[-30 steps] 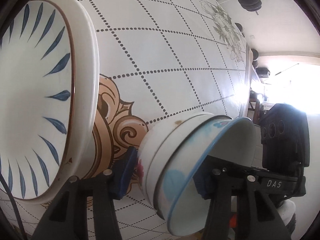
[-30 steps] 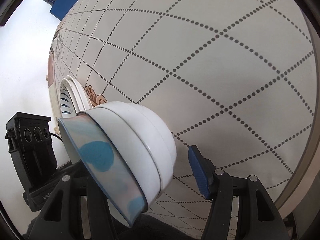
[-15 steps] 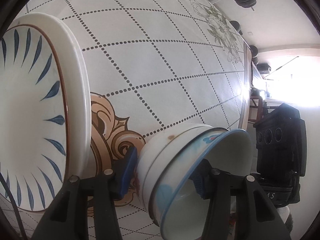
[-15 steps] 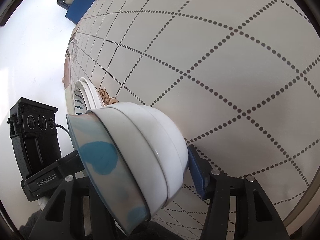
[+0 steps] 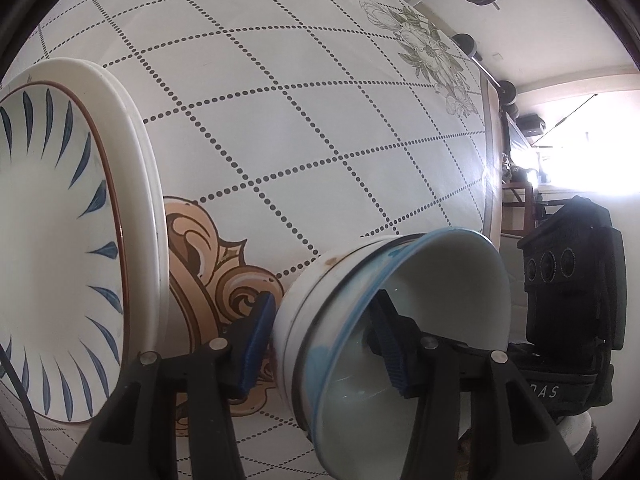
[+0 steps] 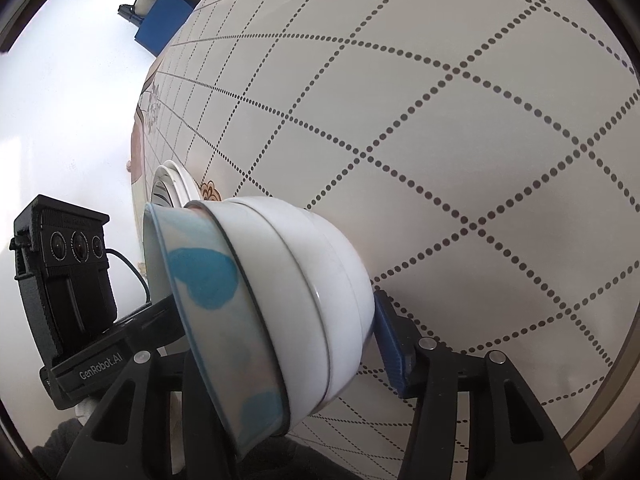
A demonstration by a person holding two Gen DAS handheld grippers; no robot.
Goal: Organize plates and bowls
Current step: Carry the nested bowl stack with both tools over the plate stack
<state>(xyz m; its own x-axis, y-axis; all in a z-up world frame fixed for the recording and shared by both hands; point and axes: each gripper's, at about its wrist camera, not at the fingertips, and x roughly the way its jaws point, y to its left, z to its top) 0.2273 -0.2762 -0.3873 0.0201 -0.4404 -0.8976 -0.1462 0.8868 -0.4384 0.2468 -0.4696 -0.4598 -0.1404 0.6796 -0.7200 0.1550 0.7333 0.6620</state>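
1. Both grippers grasp the same stack of bowls (image 5: 340, 320) from opposite sides, on the table (image 5: 304, 128) just beside the stack of plates (image 5: 60, 240).
2. The left gripper (image 5: 326, 340) has one finger inside the top bowl and one against the outer wall, pinching the rims.
3. The right gripper (image 6: 280, 332) brackets the stack (image 6: 280, 300); its outer finger touches the wall, its other finger is hidden, so I cannot tell if it pinches.
4. To move the stack well, I would keep both grips level and lift together, so the nested bowls do not slide apart.
5. Steer clear of the plates' rim.
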